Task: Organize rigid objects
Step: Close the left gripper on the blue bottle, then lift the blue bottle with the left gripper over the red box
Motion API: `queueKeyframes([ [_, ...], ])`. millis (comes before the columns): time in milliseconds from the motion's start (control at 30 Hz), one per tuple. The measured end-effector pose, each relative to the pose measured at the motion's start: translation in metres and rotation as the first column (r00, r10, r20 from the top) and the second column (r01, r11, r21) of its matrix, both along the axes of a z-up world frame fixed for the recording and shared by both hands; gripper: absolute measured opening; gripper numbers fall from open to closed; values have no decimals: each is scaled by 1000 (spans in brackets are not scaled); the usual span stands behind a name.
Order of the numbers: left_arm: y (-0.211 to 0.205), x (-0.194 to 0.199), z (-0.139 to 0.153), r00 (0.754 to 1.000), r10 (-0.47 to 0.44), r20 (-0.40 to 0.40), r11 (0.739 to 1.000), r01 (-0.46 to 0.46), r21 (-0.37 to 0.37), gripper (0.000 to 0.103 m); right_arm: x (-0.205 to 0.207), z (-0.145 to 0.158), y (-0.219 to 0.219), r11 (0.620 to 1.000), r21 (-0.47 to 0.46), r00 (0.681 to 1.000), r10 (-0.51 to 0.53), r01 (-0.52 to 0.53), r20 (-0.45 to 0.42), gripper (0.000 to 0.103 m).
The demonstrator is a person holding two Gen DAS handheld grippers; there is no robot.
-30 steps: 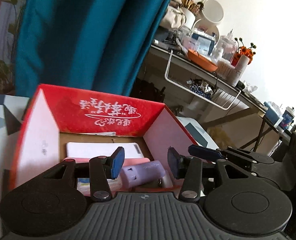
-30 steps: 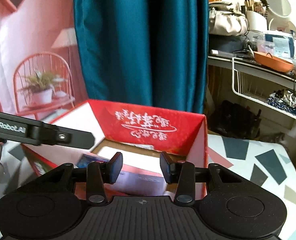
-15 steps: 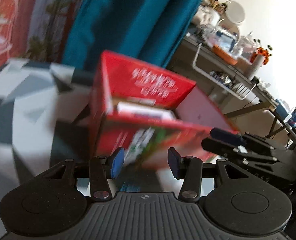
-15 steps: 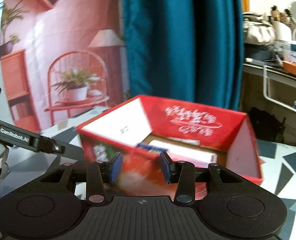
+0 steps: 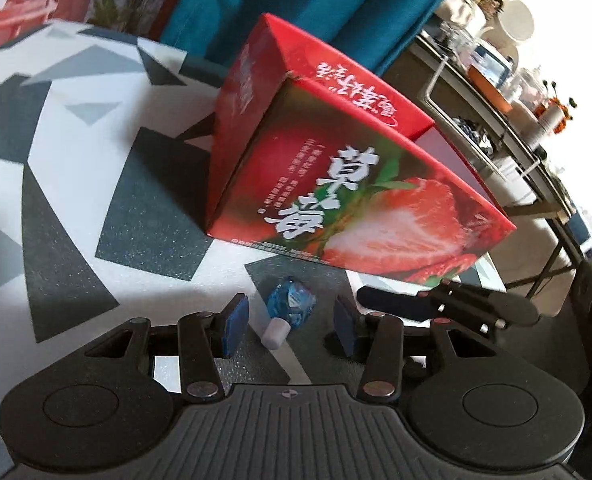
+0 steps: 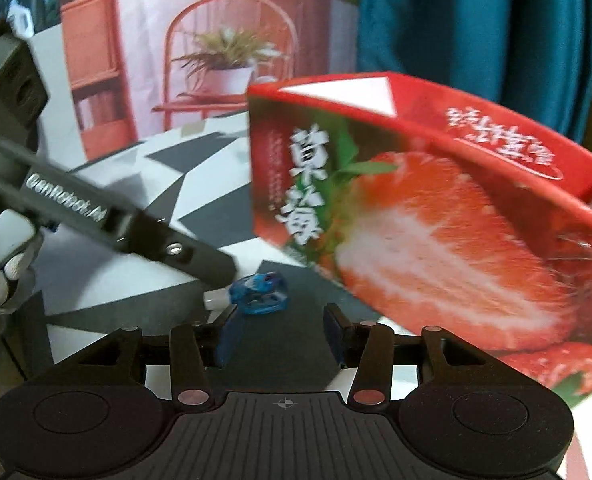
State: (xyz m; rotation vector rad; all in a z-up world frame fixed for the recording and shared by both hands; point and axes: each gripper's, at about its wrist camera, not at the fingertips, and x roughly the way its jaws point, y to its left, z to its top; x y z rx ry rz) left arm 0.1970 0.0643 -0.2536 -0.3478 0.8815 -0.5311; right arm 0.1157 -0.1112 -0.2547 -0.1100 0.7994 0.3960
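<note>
Both your grippers have dropped from over the red box's open top to the worktop point(image 5: 75, 184) in front of it. Your left gripper point(image 5: 285, 326), jaws open and empty, frames the small blue bottle point(image 5: 289, 308) lying just ahead, white cap toward you. Your right gripper point(image 6: 279, 332), jaws opening, empty, sits slightly farther off. Beyond stands the red box point(image 5: 360, 200).

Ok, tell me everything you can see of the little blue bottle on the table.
The little blue bottle is small, of clear blue plastic by its look, faceted, with a pale label and a white cap. It lies on its side on the patterned table, just in front of the red strawberry box and apart from it. It sits ahead of the left tongs, between their open pads; nothing visibly touches it but the table.
</note>
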Motion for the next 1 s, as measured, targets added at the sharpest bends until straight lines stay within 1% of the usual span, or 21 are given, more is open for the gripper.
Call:
queueKeyframes([
  [167, -1, 13, -10, 1000, -3, -27, 999, 2, -35, 47, 9, -8, 11, 999, 0, 999, 46, -46, -19, 45],
  [233, -2, 19, -15, 999, -13, -50, 999, 11, -43, 43, 11, -11, 14, 998, -6, 998, 63, -63, -25, 46],
  [300, -4, 23, -17, 998, -29, -55, 998, 26, -57, 42, 12, -13, 15, 998, -8, 997, 70, -70, -30, 46],
  [467, -11, 26, -20, 994, -93, -59, 993, 88, -80, 40, 15, -16, 10, 997, 23, 997, 73, -72, -32, 45],
  [567, -16, 25, -21, 991, -120, -52, 990, 116, -83, 37, 16, -16, 6, 995, 45, 996, 86, -85, -28, 40],
  [600, -17, 25, -22, 990, -131, -47, 988, 127, -84, 35, 14, -16, 6, 995, 46, 996, 90, -89, -25, 39],
  [633, -18, 24, -21, 989, -138, -43, 987, 134, -85, 30, 14, -17, 5, 995, 43, 996, 90, -89, -22, 39],
  [700, -19, 23, -21, 987, -154, -44, 983, 149, -103, 23, 13, -18, 1, 995, 58, 997, 78, -77, -20, 32],
  [800, -22, 20, -20, 986, -163, -35, 983, 159, -91, 23, 11, -17, -6, 995, 71, 997, 76, -74, -24, 31],
  [867, -24, 19, -19, 988, -151, -30, 987, 148, -67, 23, 9, -16, -6, 995, 54, 996, 86, -84, -23, 32],
  [933, -22, 18, -19, 990, -136, -34, 990, 135, -35, 23, 6, -15, -6, 995, 38, 996, 88, -87, -28, 37],
  [967, -21, 20, -21, 990, -132, -42, 991, 130, -33, 23, 3, -15, -6, 996, 31, 996, 86, -86, -27, 43],
  [1000, -20, 20, -21, 991, -127, -44, 992, 125, -35, 24, 0, -15, -7, 996, 25, 996, 84, -83, -25, 45],
])
